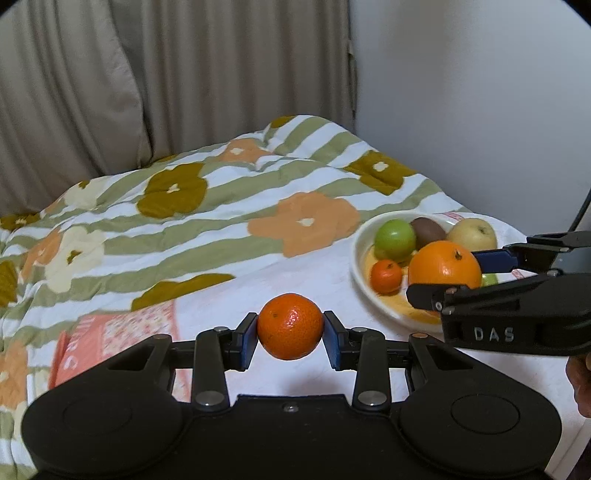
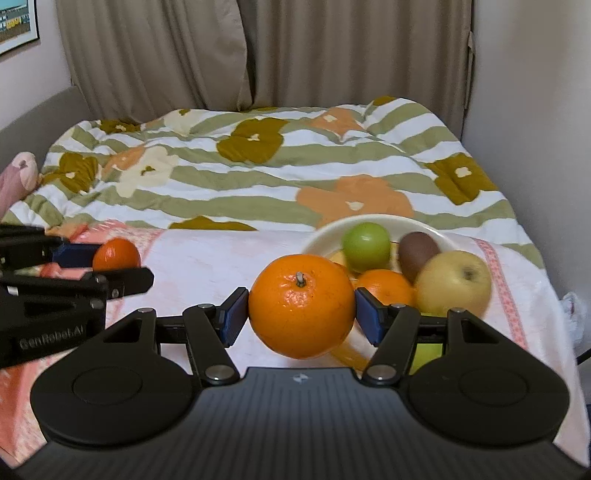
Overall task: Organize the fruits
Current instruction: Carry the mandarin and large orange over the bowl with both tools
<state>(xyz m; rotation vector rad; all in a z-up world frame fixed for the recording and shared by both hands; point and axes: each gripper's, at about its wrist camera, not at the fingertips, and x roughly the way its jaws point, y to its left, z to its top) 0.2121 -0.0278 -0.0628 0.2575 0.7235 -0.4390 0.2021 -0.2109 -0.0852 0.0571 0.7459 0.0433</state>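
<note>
Right wrist view alone shows a framed picture (image 2: 16, 27); left gripper (image 1: 290, 338) fingers clamp a mandarin (image 1: 290, 326), right gripper (image 2: 301, 312) fingers an orange (image 2: 301, 306).

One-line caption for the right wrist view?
Right gripper clamps a large round orange before a white fruit bowl.

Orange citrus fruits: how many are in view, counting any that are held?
3. A small mandarin in the left gripper, a large orange in the right gripper, and another small mandarin in the bowl. Others may be hidden.
</note>
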